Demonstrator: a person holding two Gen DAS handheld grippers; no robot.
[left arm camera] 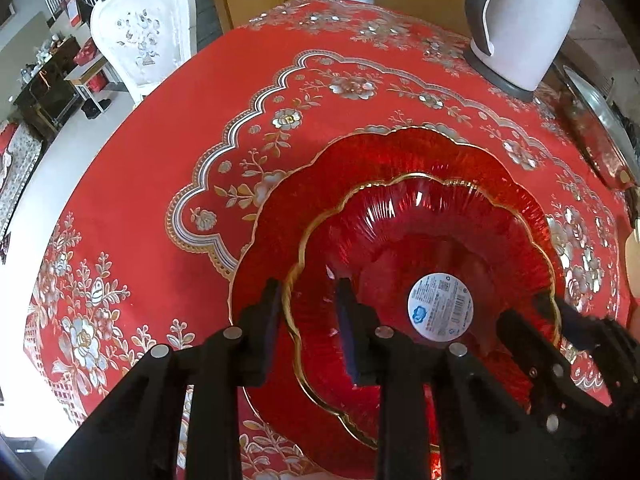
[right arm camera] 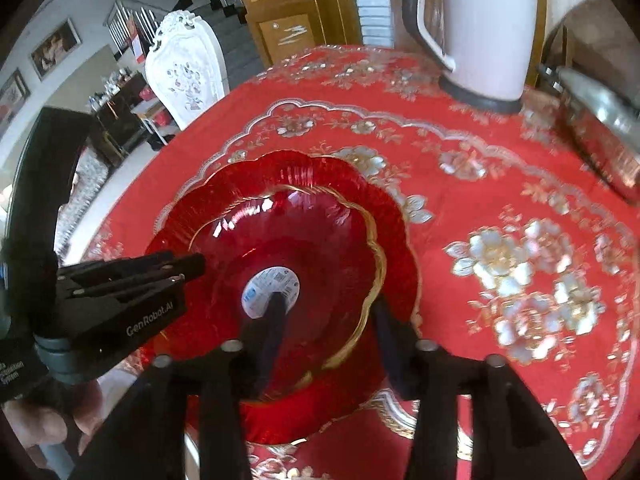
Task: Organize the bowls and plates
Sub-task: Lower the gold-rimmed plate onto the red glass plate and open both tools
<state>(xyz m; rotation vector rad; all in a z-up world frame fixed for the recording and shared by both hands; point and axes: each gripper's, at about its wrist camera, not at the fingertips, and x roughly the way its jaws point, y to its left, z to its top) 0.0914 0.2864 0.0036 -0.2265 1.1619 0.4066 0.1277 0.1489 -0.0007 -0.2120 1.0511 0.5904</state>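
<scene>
I see my left gripper [left arm camera: 310,312] and right gripper [right arm camera: 326,322] both spread open astride the gold-edged rim of a ribbed red glass bowl [left arm camera: 420,248], nested in a larger matching plate [left arm camera: 320,184] near the white kettle [left arm camera: 520,20].

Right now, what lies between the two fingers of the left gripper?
The gold scalloped rim of the smaller red dish, which sits on the larger red plate. The left gripper straddles it; the left wrist view shows this.
</scene>
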